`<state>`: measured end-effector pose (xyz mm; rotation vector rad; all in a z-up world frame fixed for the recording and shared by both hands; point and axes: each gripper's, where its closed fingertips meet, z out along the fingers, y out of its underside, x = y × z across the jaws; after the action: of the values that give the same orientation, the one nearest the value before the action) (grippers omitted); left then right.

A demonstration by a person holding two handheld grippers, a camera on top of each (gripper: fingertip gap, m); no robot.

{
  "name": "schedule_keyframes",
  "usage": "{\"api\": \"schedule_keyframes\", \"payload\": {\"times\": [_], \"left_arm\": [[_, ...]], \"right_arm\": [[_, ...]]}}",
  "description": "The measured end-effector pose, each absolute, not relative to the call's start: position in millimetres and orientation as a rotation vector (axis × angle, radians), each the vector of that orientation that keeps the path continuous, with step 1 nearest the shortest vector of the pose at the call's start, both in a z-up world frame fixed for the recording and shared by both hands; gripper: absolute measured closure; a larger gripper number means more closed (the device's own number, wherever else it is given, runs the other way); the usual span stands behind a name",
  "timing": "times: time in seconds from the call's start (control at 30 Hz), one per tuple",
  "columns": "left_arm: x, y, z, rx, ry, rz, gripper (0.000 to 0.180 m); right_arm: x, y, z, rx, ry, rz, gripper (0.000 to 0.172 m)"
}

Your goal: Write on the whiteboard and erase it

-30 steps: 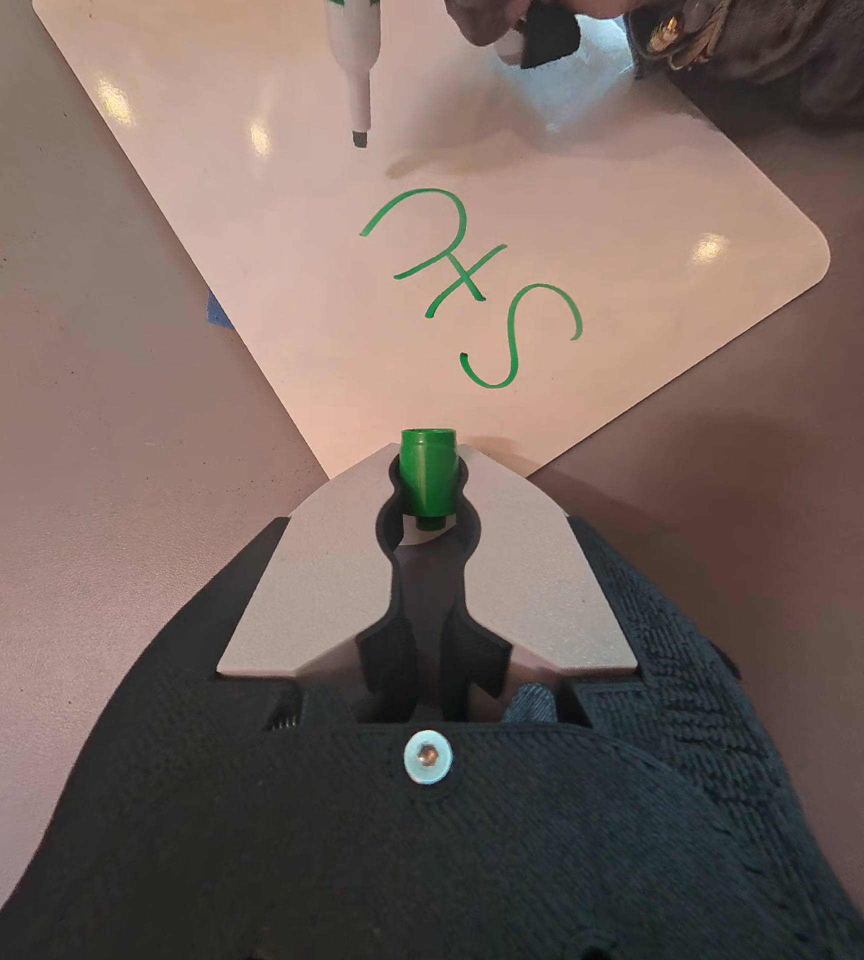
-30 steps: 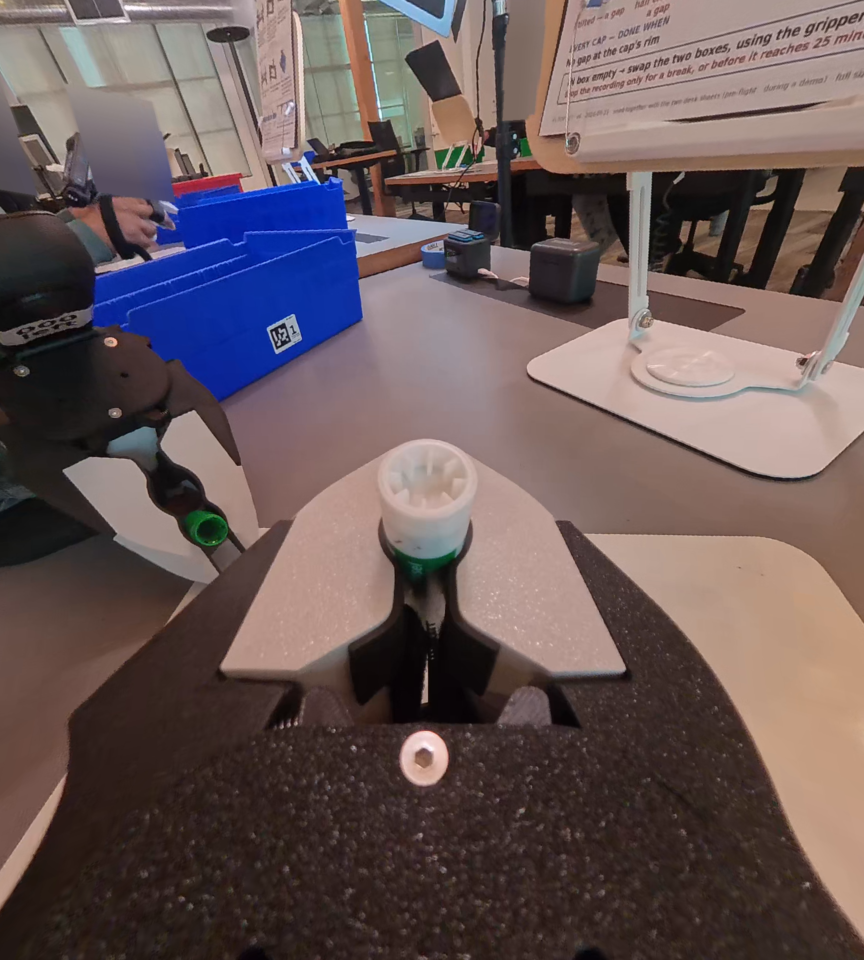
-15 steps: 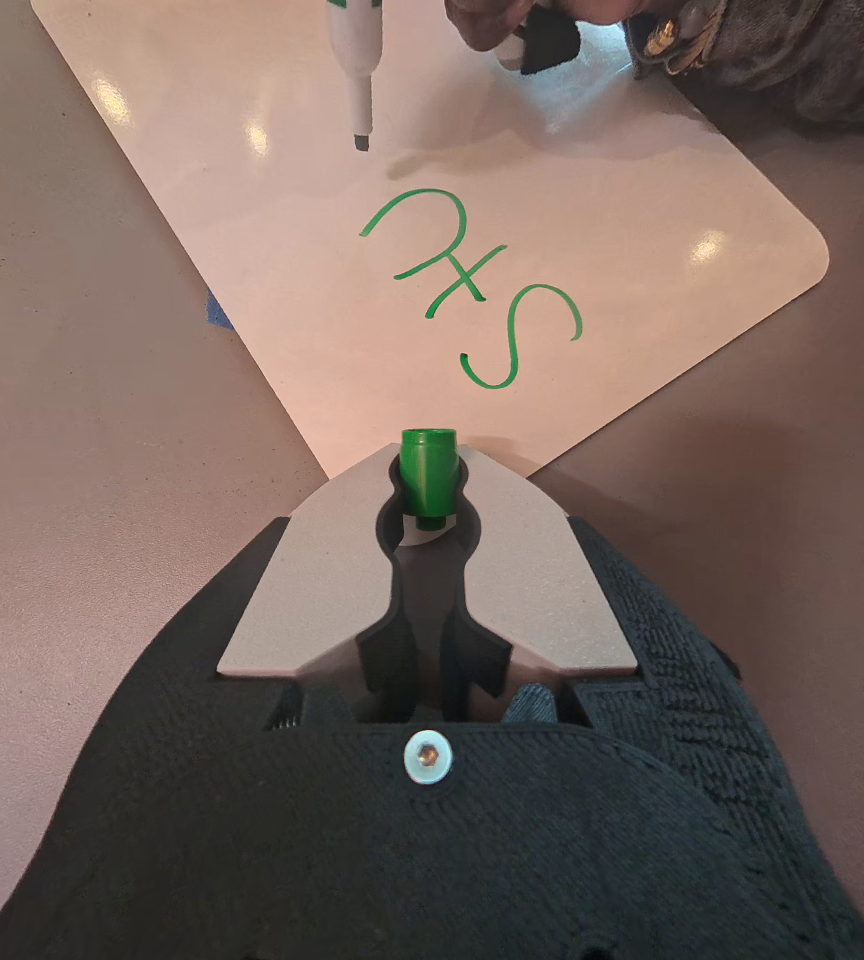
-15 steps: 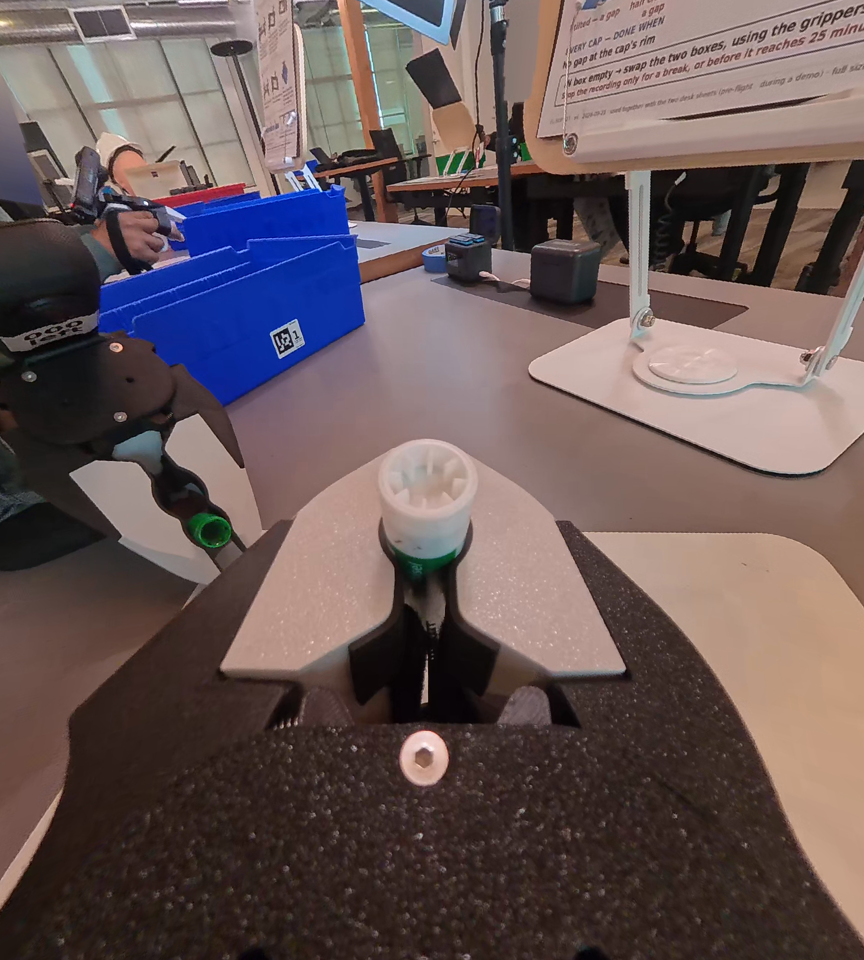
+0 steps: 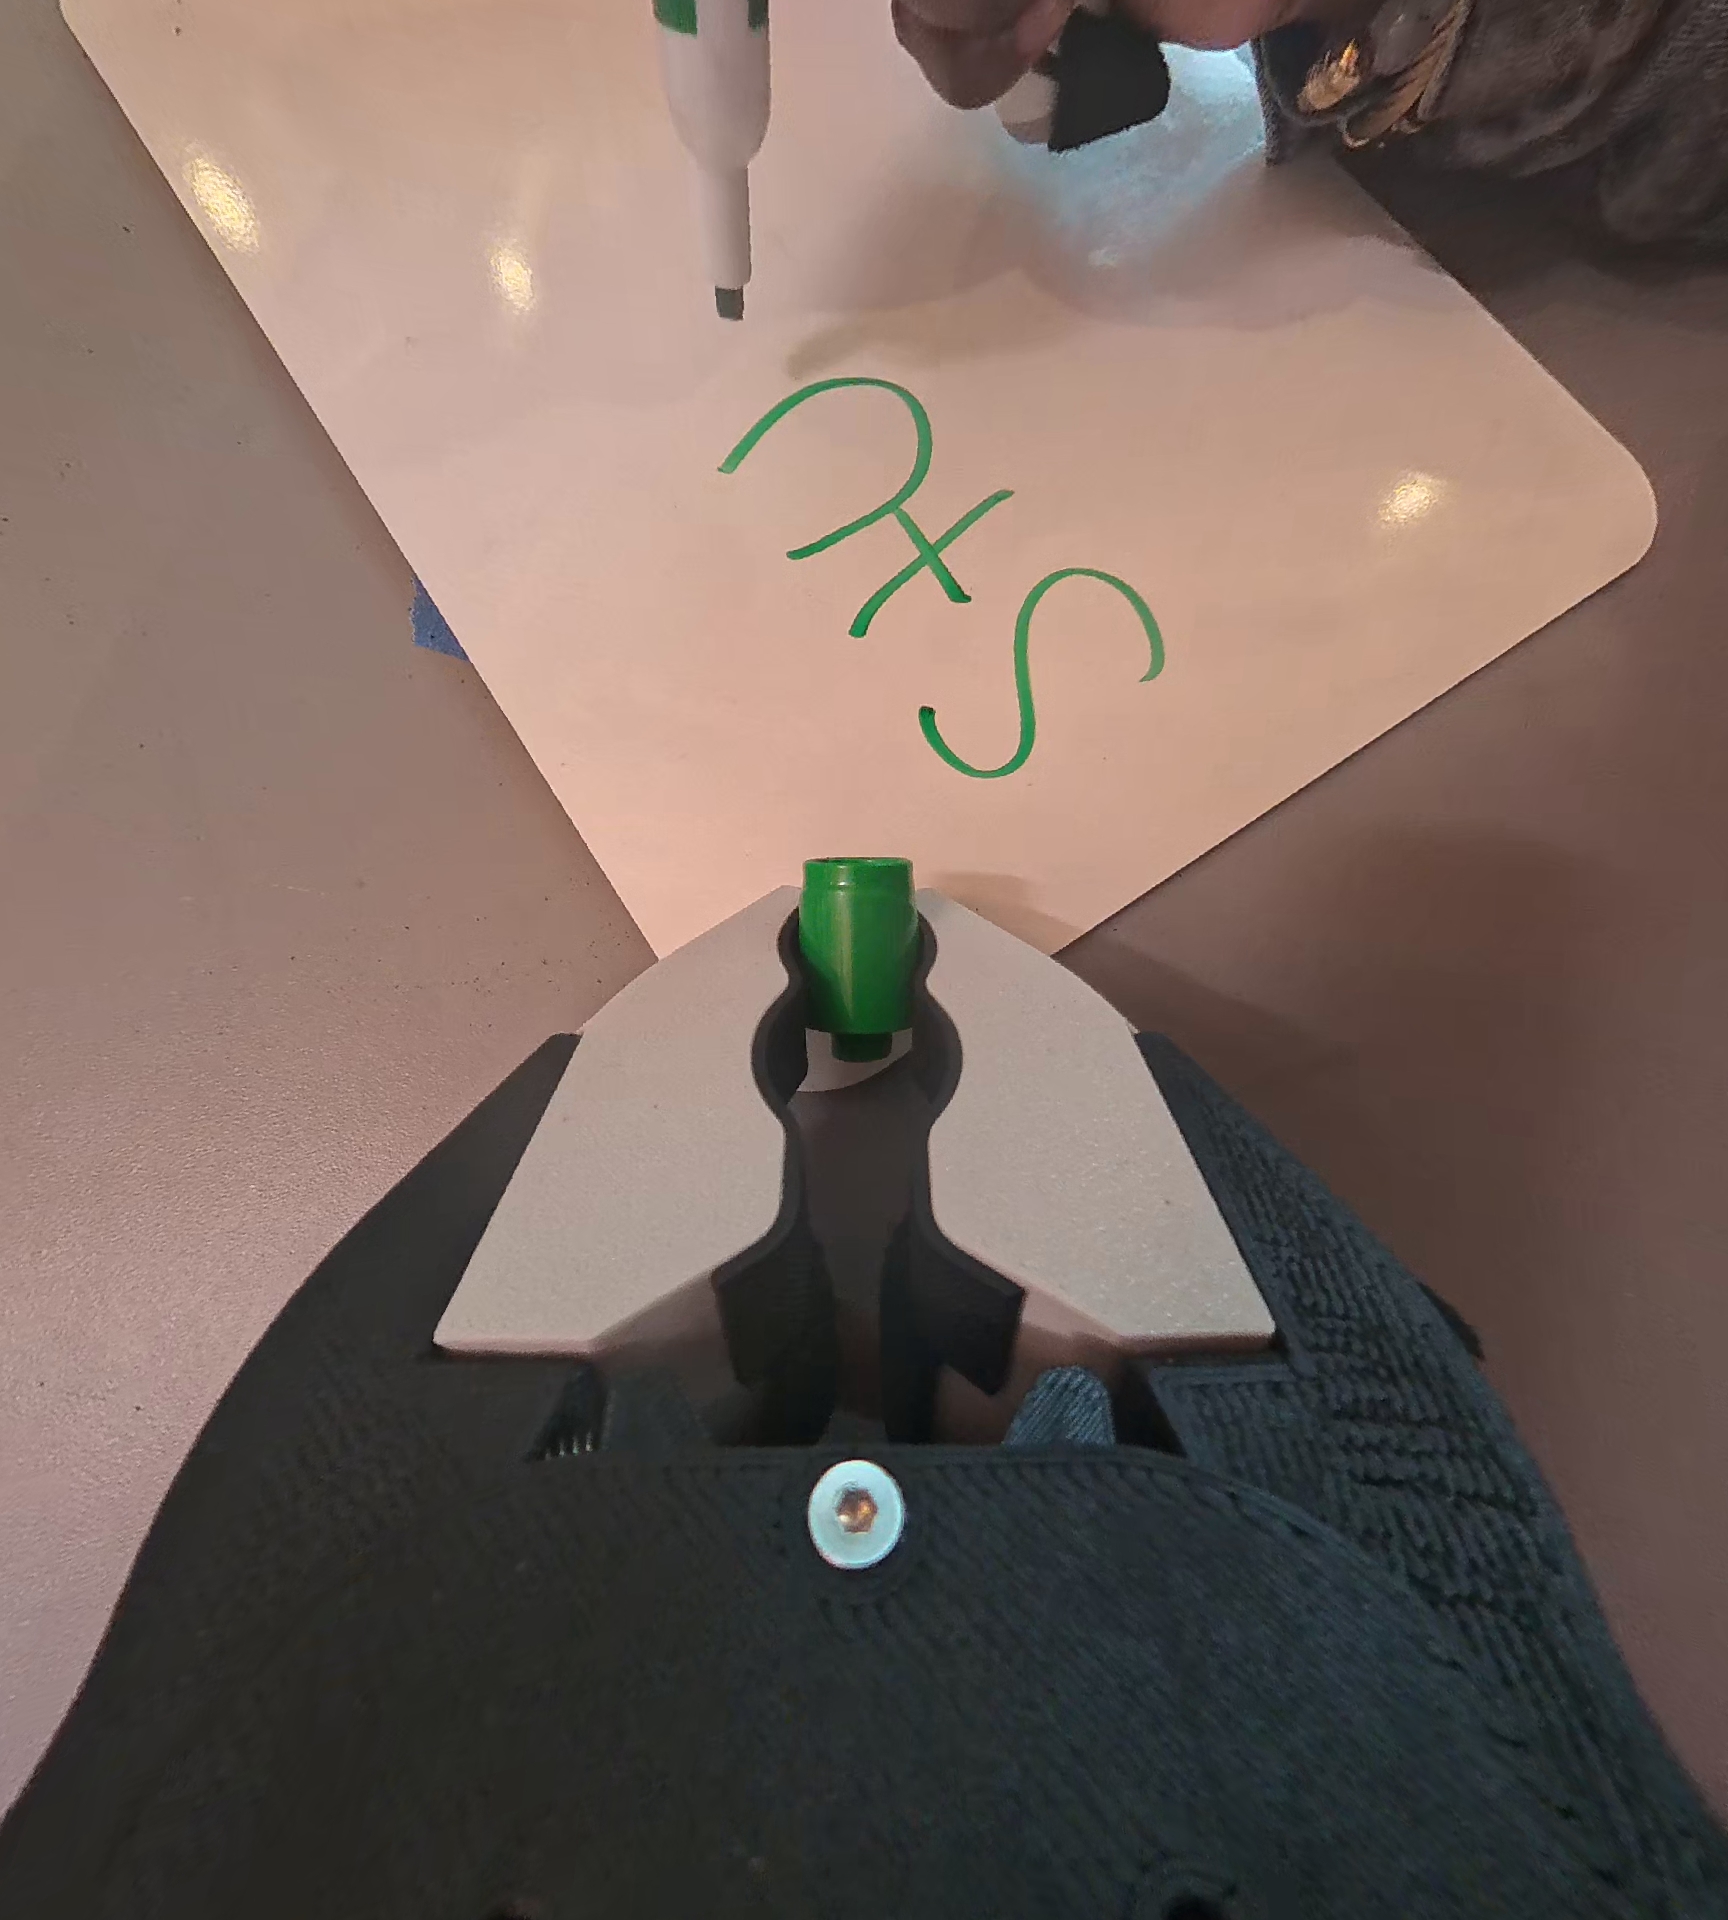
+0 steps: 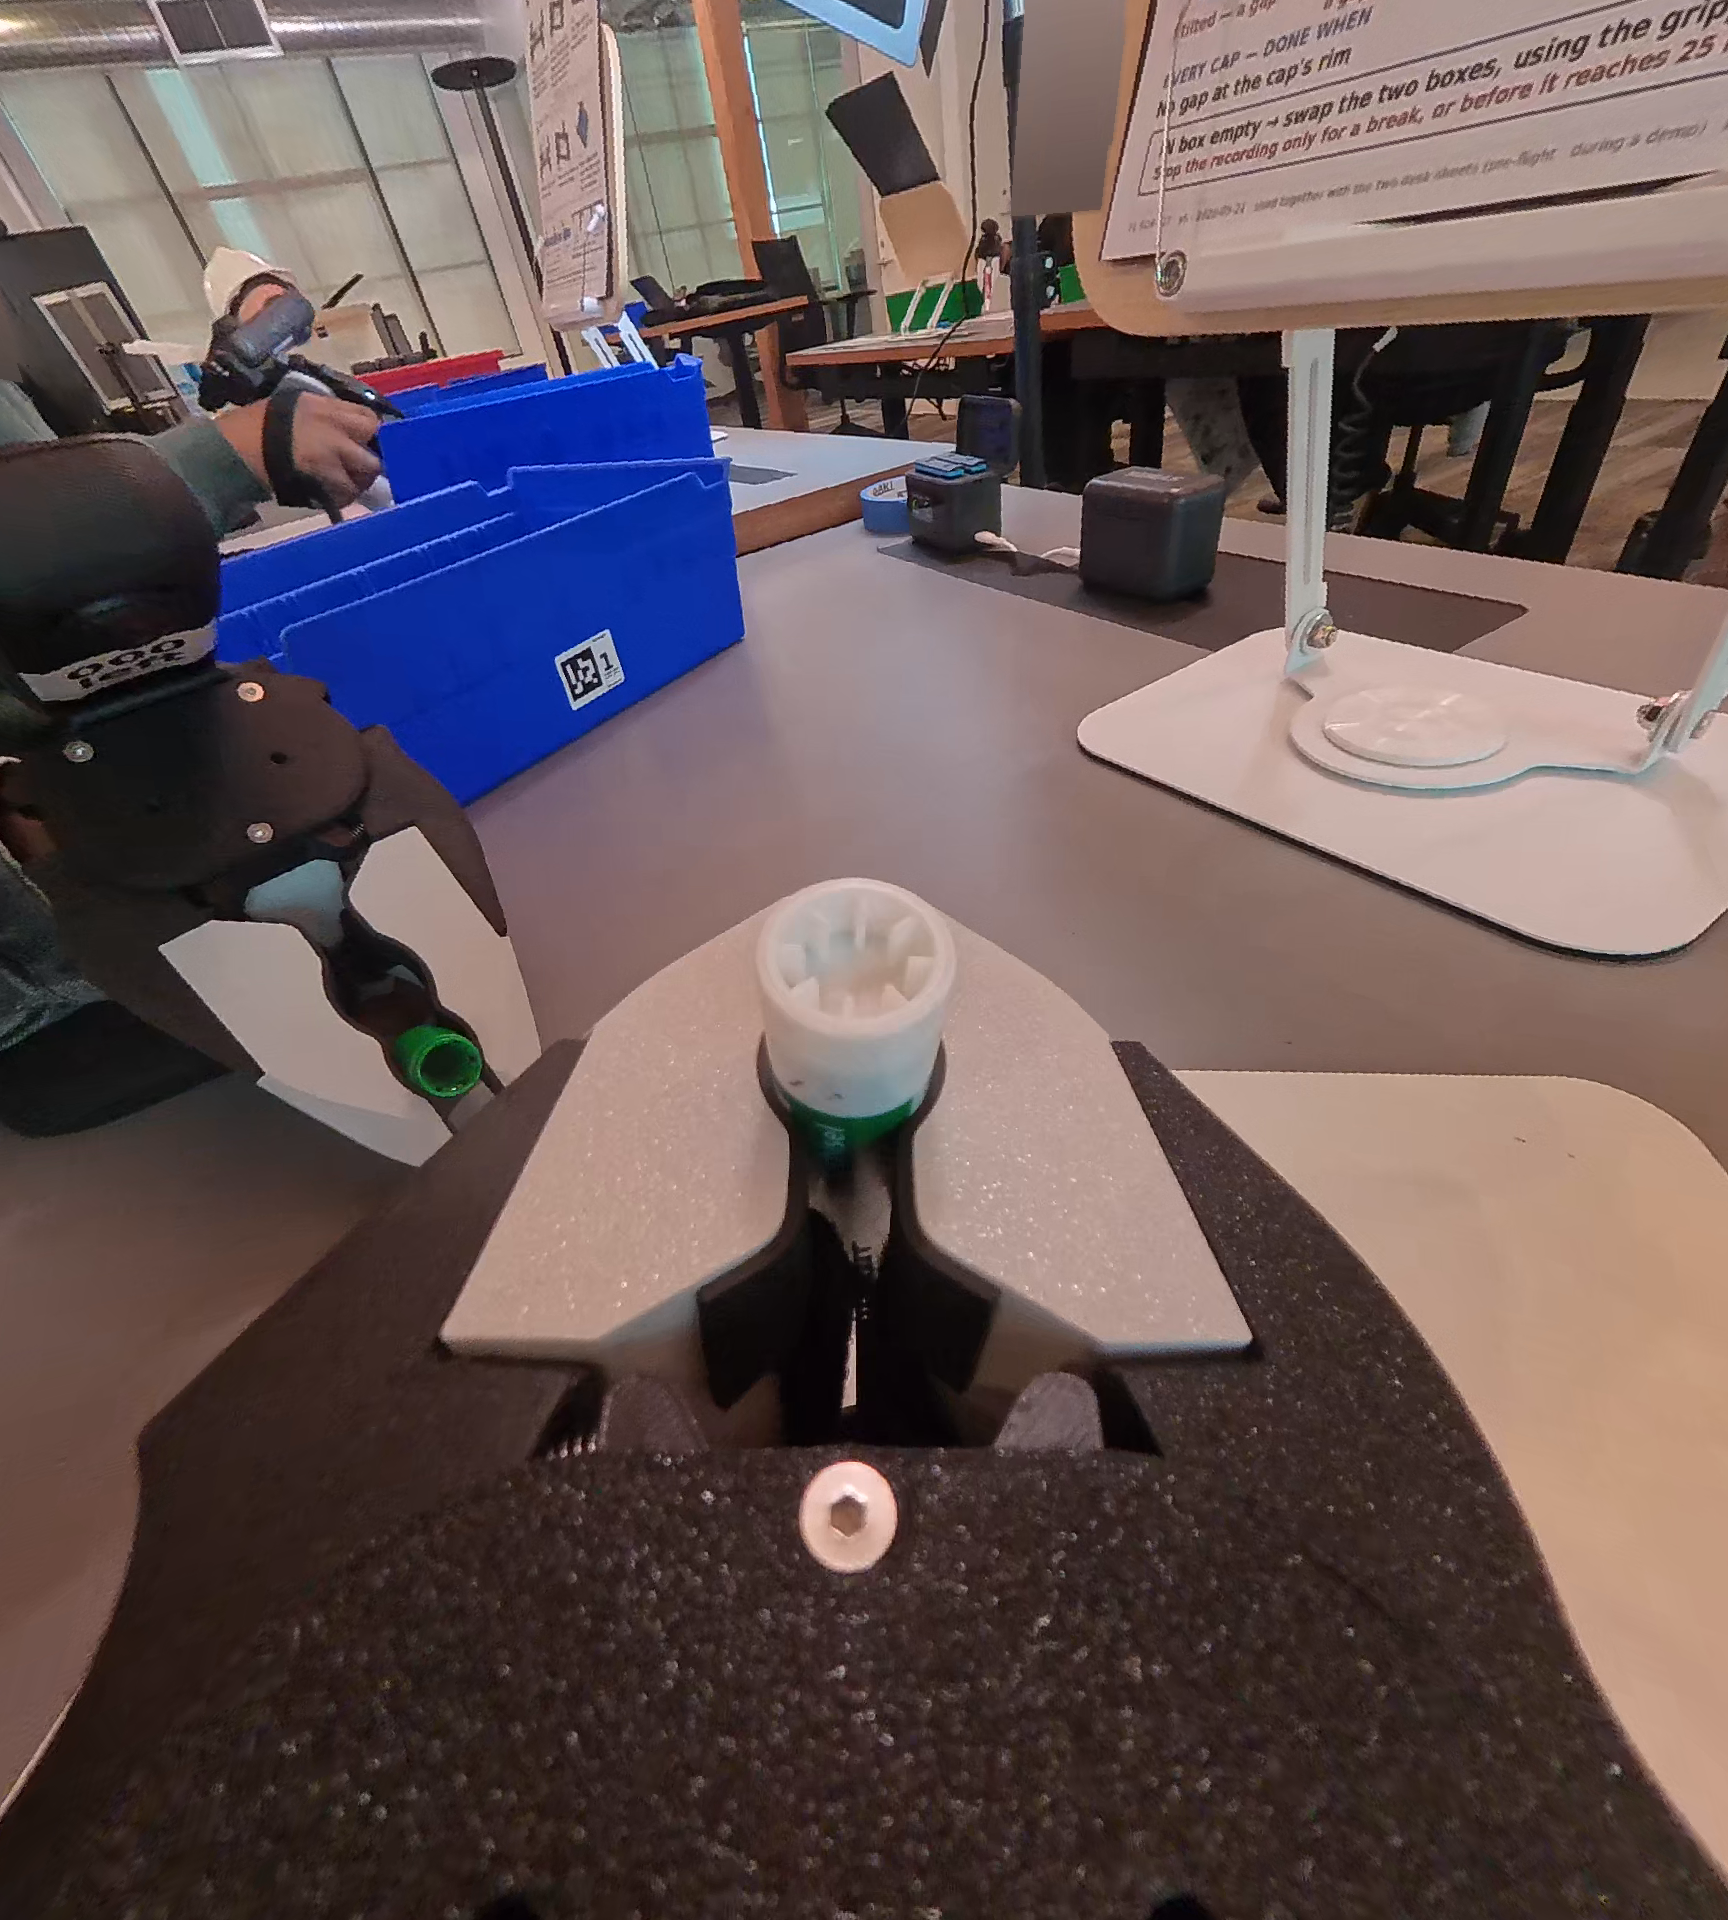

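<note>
Nearby: blue bins (image 6: 527, 582), white stand base (image 6: 1462, 810) on surface (image 6: 891, 748)
Marker (image 5: 714, 125): upright over whiteboard (image 5: 1203, 468), tip down; right fingers (image 6: 631, 1143) clamp it
Left fingers (image 5: 652, 1122): clamp green cap (image 5: 855, 951)

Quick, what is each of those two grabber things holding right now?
Left gripper: jaws closed on the green marker cap.
Right gripper: jaws closed on the white marker, tip off the whiteboard.

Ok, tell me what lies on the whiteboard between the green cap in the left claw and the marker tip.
In the left wrist view, green handwritten strokes lie on the whiteboard between the green cap and the marker tip; otherwise that stretch is bare.
</note>
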<state>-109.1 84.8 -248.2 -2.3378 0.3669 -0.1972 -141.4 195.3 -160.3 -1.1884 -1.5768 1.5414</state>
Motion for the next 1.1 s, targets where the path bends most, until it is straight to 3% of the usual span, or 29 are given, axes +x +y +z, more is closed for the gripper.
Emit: {"api": "schedule_keyframes", "payload": {"times": [1.1], "left_arm": [[-107, 84, -248, -2.335, 0.388, -0.205, 0.165]], "right_arm": [[-164, 213, -179, -1.263, -1.643, 1.426, 0.161]]}}
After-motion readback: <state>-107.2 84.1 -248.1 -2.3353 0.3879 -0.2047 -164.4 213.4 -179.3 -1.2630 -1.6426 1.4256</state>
